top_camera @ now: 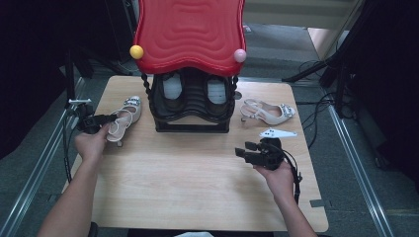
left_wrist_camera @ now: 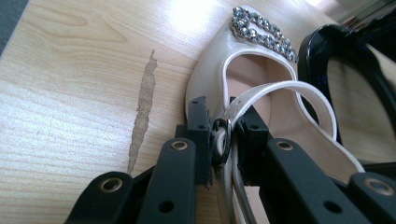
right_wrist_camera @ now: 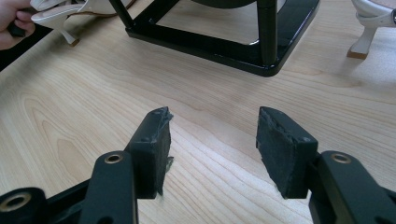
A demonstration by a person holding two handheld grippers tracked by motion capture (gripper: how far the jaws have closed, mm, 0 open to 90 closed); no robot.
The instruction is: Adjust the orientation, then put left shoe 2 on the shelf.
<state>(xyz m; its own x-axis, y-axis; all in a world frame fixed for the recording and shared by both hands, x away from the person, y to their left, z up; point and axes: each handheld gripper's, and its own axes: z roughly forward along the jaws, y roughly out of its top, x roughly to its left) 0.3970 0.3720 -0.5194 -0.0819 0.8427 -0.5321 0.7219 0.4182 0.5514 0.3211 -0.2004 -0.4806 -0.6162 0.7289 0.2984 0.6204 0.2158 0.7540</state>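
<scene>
Your left gripper (top_camera: 99,120), at the left edge of the high view, is clamped on the strap buckle of the cream slingback shoe (top_camera: 126,117); in the left gripper view (left_wrist_camera: 223,135) both pads pinch the strap at the heel end, and the jewelled toe sits in the upper right of the frame. That shoe lies on the wooden table (top_camera: 188,187), just left of the black shoe rack (top_camera: 191,106). Your right gripper (top_camera: 242,150), lower right of centre in the high view, has its jaws apart over bare wood with nothing between them (right_wrist_camera: 212,140). Its mate, the second cream shoe (top_camera: 268,112), lies right of the rack.
</scene>
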